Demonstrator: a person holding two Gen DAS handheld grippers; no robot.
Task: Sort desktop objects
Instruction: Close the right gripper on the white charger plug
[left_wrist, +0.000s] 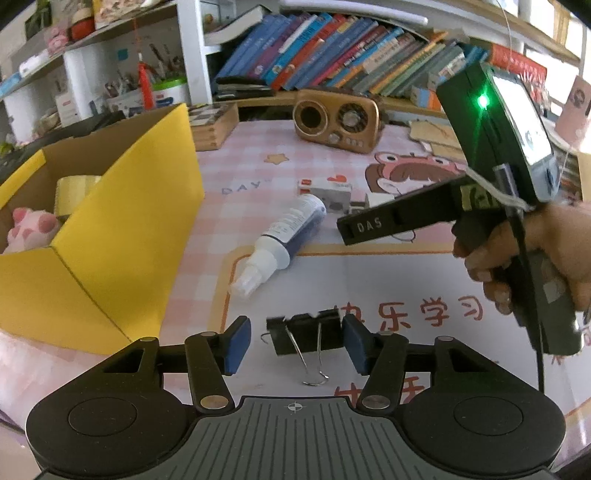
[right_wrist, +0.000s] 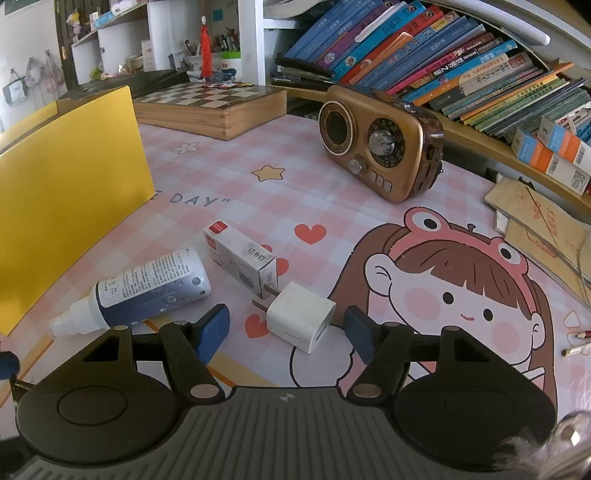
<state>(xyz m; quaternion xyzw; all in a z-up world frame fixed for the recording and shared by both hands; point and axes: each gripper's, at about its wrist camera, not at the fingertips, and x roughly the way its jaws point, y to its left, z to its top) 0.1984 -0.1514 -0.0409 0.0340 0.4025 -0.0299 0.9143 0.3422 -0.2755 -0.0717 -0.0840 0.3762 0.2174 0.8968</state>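
Observation:
A black binder clip (left_wrist: 303, 334) with wire handles lies on the mat between the blue pads of my left gripper (left_wrist: 296, 344). The jaws are open, with a clear gap on the clip's left side. In the right wrist view, a white charger plug (right_wrist: 300, 318) lies between the pads of my right gripper (right_wrist: 286, 332), which is open with a gap on each side. Just behind the plug lie a spray bottle (right_wrist: 147, 291) on its side and a small staple box (right_wrist: 240, 254). A hand (left_wrist: 524, 254) holds the right gripper's handle at the right of the left wrist view.
A yellow cardboard box (left_wrist: 122, 229) stands at the left, holding a pink plush (left_wrist: 29, 229) and a tape roll (left_wrist: 74, 188). A brown radio (right_wrist: 380, 147) and a wooden chessboard case (right_wrist: 210, 107) sit at the back. Books fill the shelf behind. Pencils (right_wrist: 576, 343) lie far right.

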